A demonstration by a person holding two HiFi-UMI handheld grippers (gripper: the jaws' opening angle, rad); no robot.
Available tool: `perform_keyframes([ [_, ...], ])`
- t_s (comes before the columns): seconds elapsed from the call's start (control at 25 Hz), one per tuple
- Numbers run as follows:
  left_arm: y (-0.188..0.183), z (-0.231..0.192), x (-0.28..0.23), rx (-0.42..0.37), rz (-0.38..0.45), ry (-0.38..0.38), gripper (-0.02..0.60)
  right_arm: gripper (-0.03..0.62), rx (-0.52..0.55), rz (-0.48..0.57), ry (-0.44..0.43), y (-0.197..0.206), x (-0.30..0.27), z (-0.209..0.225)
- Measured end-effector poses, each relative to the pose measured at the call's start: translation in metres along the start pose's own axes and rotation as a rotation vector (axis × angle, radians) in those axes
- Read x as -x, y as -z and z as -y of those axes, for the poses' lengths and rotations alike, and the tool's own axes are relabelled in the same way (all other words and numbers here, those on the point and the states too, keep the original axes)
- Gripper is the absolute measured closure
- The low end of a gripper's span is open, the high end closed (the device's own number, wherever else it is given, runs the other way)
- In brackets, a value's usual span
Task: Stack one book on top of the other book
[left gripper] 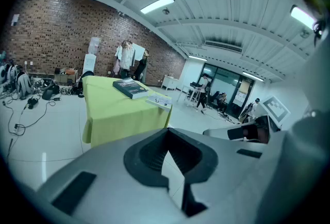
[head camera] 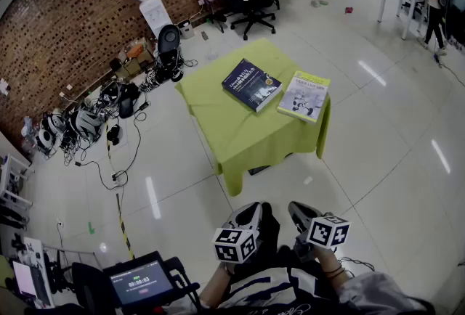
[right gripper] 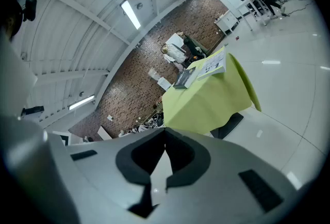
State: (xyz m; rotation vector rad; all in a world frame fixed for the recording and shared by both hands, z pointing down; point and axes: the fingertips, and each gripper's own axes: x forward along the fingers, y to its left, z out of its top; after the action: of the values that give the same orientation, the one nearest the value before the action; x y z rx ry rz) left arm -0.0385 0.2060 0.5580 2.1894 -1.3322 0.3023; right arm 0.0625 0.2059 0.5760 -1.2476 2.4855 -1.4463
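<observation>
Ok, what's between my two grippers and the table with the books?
Only bare tiled floor, in the head view. The left gripper and right gripper are well short of the green-clothed table with the dark book and pale book.

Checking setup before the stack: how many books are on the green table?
2. A dark blue book lies near the middle of the green table. A pale-covered book lies beside it, nearer the table's right edge, not stacked. No others are visible.

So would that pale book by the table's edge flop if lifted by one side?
Probably a little: the pale book looks thin and soft-covered. It likely weighs less than the thicker dark blue book. Pushed, it might wrinkle the green tablecloth.
</observation>
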Motion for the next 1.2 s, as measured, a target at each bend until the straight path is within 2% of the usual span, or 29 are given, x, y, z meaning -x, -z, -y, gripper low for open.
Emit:
perform_keyframes([
  [0.24, -0.037, -0.022, -0.063, -0.029, -0.005, 0.04, 0.578, 0.599, 0.05, -0.001, 0.01, -0.049, -0.048, 0.02],
  [0.44, -0.1, -0.058, -0.121, -0.078, 0.008, 0.086, 0.578, 0.599, 0.063, 0.043, 0.063, -0.11, -0.099, 0.036],
  [0.72, -0.174, -0.117, -0.19, -0.082, 0.028, 0.129, 0.578, 0.597, 0.036, 0.146, 0.165, -0.188, -0.157, 0.065],
  [0.88, -0.183, -0.125, -0.222, -0.069, 0.0, 0.176, 0.578, 0.597, -0.012, 0.199, 0.244, -0.21, -0.156, 0.092],
  [1.08, -0.177, -0.122, -0.251, -0.054, -0.058, 0.22, 0.578, 0.597, -0.021, 0.194, 0.334, -0.228, -0.149, 0.128],
  [1.12, -0.178, -0.121, -0.255, -0.055, -0.064, 0.226, 0.578, 0.579, -0.025, 0.188, 0.339, -0.233, -0.148, 0.135],
  [1.16, -0.179, -0.119, -0.259, -0.054, -0.068, 0.23, 0.578, 0.519, -0.03, 0.179, 0.339, -0.239, -0.148, 0.141],
  [1.2, -0.182, -0.118, -0.262, -0.05, -0.07, 0.231, 0.578, 0.494, -0.035, 0.169, 0.339, -0.244, -0.148, 0.148],
])
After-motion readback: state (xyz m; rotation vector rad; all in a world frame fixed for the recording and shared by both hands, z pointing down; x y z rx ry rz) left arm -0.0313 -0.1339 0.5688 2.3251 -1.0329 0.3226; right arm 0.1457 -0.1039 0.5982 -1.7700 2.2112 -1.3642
